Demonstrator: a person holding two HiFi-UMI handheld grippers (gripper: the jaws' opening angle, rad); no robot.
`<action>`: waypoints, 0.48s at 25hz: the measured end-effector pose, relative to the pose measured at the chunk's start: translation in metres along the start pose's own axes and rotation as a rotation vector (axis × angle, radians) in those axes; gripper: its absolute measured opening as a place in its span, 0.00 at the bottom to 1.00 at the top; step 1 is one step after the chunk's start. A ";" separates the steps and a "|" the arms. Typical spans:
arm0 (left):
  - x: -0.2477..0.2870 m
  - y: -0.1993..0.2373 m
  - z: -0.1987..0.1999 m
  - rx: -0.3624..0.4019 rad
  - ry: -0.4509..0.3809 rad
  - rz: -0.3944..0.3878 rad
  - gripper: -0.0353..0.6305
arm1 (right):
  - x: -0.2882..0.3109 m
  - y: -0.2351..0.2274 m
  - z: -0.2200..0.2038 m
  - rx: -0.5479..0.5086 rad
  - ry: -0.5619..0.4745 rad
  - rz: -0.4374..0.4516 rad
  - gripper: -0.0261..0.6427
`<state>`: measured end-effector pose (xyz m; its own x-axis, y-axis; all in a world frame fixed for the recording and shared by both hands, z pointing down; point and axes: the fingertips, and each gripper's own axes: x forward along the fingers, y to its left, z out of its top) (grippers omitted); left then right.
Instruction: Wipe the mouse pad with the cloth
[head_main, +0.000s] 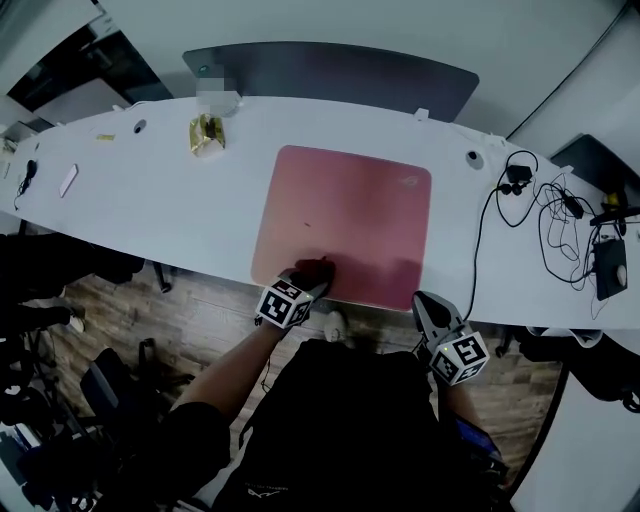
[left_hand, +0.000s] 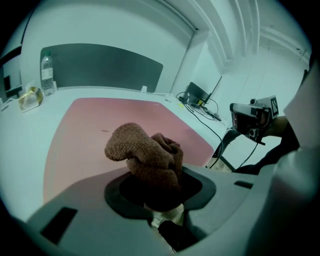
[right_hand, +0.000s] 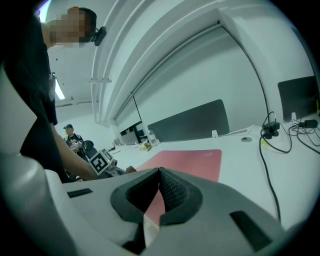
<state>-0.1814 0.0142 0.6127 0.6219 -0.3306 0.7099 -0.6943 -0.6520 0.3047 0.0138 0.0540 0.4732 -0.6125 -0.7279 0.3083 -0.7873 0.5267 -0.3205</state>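
1 long white desk (head_main: 150, 190) runs across the head view, with 1 dark divider panel (head_main: 330, 70) behind it. 1 pink mouse pad (head_main: 345, 225) lies flat near the desk's near edge. The head view alone shows the tangle of black cables (head_main: 545, 215) on the desk, to the right of the pad, and 1 small yellow wrapped item (head_main: 207, 133) to its left. There are 2 grippers. The left gripper (head_main: 310, 275) sits at the pad's near edge, and the right gripper (head_main: 432, 312) hangs off the desk front, just below the pad's near right corner. Only the left gripper view shows the grip plainly: its jaws pinch 1 crumpled brown cloth (left_hand: 147, 152), which bulges up out of them over the pad's near part. In the head view the cloth is just a dark clump. The right gripper view shows that claw pressed together with nothing in it, and 1 seated person (right_hand: 72, 136) far off. 1 clear bottle (left_hand: 46, 75) stands by the panel, seen in both gripper views.
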 end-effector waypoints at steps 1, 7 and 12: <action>-0.006 0.009 -0.001 -0.007 -0.008 0.014 0.26 | 0.002 0.001 0.000 -0.001 0.002 0.002 0.08; -0.042 0.060 -0.016 -0.055 -0.012 0.095 0.26 | 0.013 0.005 0.003 -0.012 0.017 0.014 0.08; -0.069 0.096 -0.028 -0.076 -0.016 0.160 0.26 | 0.025 0.005 0.011 -0.019 0.011 0.015 0.08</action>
<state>-0.3005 -0.0067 0.6107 0.5065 -0.4373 0.7431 -0.8100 -0.5367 0.2363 -0.0045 0.0330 0.4695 -0.6249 -0.7149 0.3137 -0.7791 0.5457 -0.3085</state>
